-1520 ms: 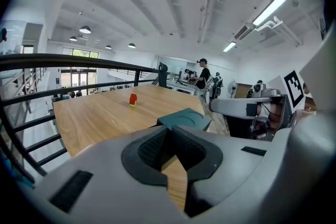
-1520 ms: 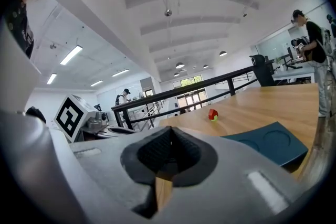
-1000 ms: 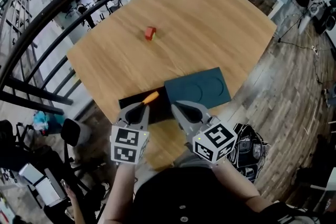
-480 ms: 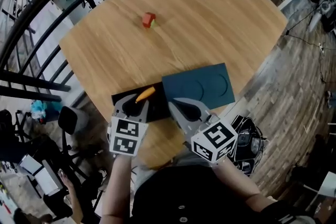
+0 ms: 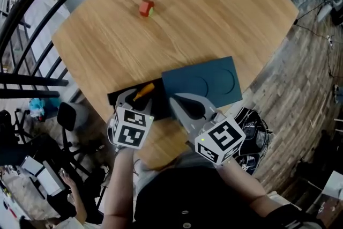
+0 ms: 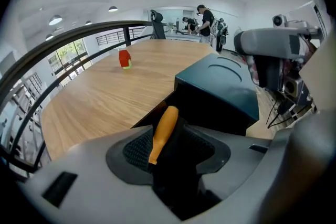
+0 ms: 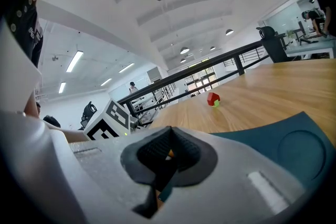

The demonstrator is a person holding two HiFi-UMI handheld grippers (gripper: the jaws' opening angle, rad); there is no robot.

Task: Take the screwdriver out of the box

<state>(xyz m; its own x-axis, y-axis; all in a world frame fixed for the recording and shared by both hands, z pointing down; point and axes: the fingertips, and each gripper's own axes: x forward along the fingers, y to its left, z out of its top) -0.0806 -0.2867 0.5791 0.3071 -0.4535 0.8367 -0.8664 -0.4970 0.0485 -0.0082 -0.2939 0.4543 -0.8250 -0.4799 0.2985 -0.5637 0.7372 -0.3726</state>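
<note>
The screwdriver's orange handle (image 5: 143,91) lies in the open black box (image 5: 119,97) near the table's front edge. In the left gripper view the handle (image 6: 164,131) runs forward from between the pads (image 6: 137,147). My left gripper (image 5: 132,100) points steeply down into the box. Its jaws have just been opening and now stand wide, with the handle between them and not pressed. My right gripper (image 5: 185,107) hovers beside it over the seam between the box and the dark teal lid (image 5: 206,80); its jaws are shut with nothing in them.
A red block (image 5: 146,8) sits alone at the far side of the round wooden table (image 5: 214,13). The teal lid (image 6: 220,78) lies flat right of the box. A black railing (image 5: 32,13) curves past the table's left side. A bag (image 5: 257,137) sits on the floor at right.
My left gripper has sunk toward the box and tipped further down, and its jaws have gone from shut to wide. The orange handle now rests lower in the box. The right gripper dropped slightly.
</note>
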